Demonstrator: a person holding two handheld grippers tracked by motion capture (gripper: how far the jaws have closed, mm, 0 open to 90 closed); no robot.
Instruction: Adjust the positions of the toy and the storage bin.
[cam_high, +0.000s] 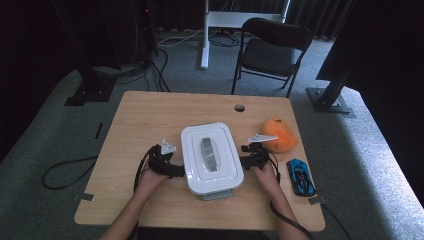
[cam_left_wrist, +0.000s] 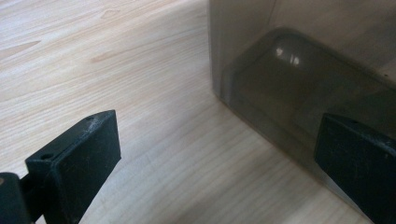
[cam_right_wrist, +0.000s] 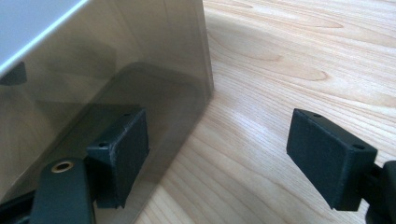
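White-lidded storage box (cam_high: 212, 159) sits mid-table, long axis running away from the person, left gripper (cam_high: 172, 169) and right gripper (cam_high: 248, 161) flanking its long sides, both jaws apart, one jaw of each against the smoky wall, nothing clamped.

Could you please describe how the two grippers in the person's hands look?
The left gripper and the right gripper are black, each with a grey three-cornered plate on top and a black cable trailing toward the person. Their jaws are flat black blocks with small holes. The forearms are bare.
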